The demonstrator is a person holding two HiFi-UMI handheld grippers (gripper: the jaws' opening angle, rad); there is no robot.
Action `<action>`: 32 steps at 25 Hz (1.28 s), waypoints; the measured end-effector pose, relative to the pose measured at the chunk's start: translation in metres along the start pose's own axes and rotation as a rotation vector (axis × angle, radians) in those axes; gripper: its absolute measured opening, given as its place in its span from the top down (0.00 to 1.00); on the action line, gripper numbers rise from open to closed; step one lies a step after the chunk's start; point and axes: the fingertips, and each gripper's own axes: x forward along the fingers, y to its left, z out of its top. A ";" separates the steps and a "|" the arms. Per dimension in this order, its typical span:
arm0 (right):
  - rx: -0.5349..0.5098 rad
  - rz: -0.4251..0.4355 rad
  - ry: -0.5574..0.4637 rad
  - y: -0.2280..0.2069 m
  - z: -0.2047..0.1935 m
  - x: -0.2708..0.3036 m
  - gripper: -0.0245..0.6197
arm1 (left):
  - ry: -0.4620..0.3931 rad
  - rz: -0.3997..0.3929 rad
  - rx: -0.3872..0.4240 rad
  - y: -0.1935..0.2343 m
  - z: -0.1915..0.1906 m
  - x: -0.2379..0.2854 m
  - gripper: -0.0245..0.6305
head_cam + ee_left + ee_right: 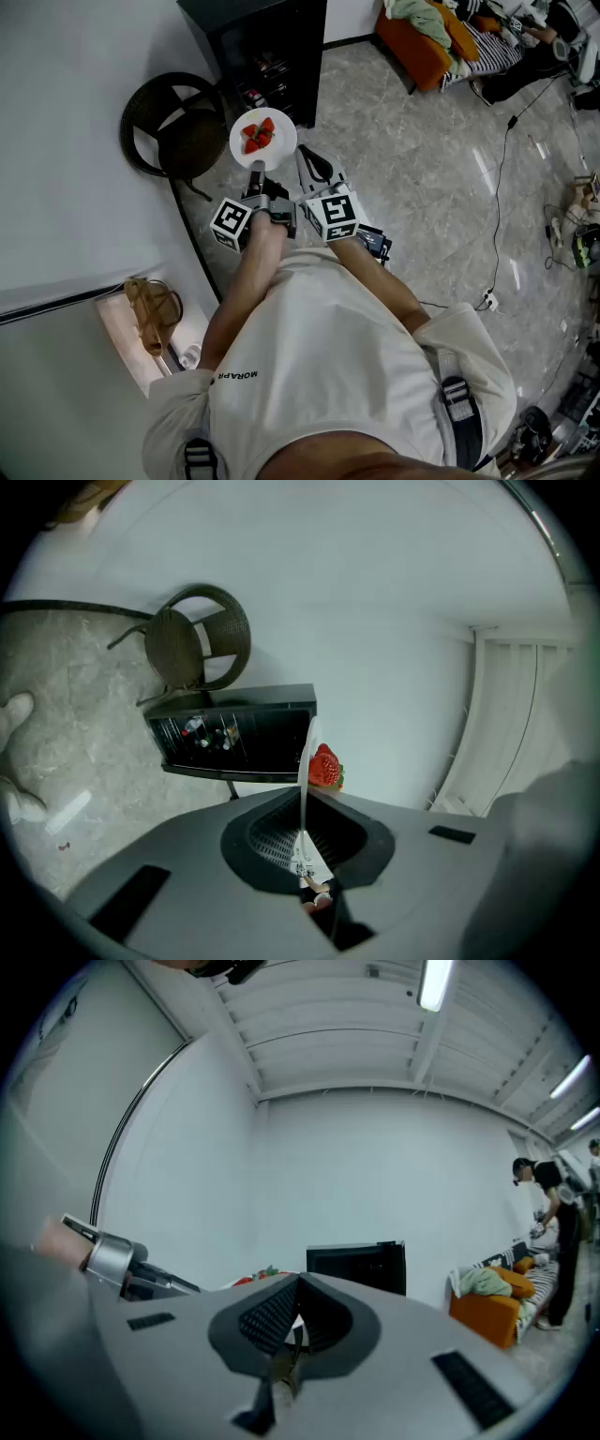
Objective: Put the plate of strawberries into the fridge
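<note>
Slippage threatens: the left tool (pixel 256 171) pinches only the rim of the plate (pixel 279 150), held in the air just before the fridge (pixel 272 47); any tilt could roll the strawberries (pixel 260 134) off. The right tool (pixel 316 172) hangs clenched, empty.

Bright, even indoor light from ceiling tubes (pixel 433 983), which are blown out in the right gripper view. Shadows are soft. Floor (pixel 422 178) shows pale glare streaks in head view. Fridge (pixel 267 47) interior goes near black, white plate (pixel 263 139) close to clipping. Both gripper views: heavy fisheye, dark vignetted corners, bowed lines, near foreground soft. Head view sharp, stretched at edges.
</note>
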 end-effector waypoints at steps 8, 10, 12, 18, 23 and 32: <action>0.004 0.006 -0.001 -0.004 0.002 -0.005 0.94 | -0.004 0.008 0.001 0.000 -0.005 -0.003 0.95; -0.001 0.009 -0.002 -0.005 0.002 -0.008 0.94 | -0.006 0.009 0.003 0.001 -0.008 -0.003 0.95; -0.010 0.014 -0.003 -0.008 0.003 -0.014 0.94 | -0.017 0.013 -0.006 0.003 -0.012 -0.005 0.95; -0.023 0.016 -0.002 -0.037 0.006 -0.040 0.94 | -0.046 0.016 -0.012 0.002 -0.039 -0.009 0.95; -0.004 0.034 -0.005 -0.058 0.001 -0.063 0.94 | -0.064 0.020 -0.020 0.005 -0.072 -0.014 0.95; 0.052 0.061 -0.015 -0.080 -0.007 -0.079 0.94 | -0.114 0.048 -0.016 0.017 -0.085 -0.023 0.95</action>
